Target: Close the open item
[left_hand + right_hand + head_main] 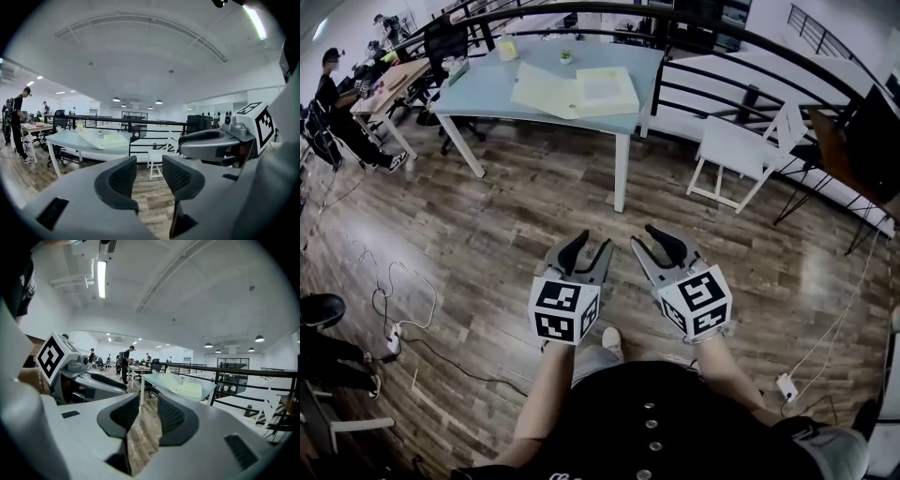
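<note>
Pale yellow flat folder [577, 91] lies open on the far light-blue rectangular worktop [483, 89], toward its right end. Left tongs [593, 244] and right tongs [643, 240] are side by side, near, over brown wood-plank floor [487, 244]. Both are spread with nothing between them, well apart from the folder.
</note>
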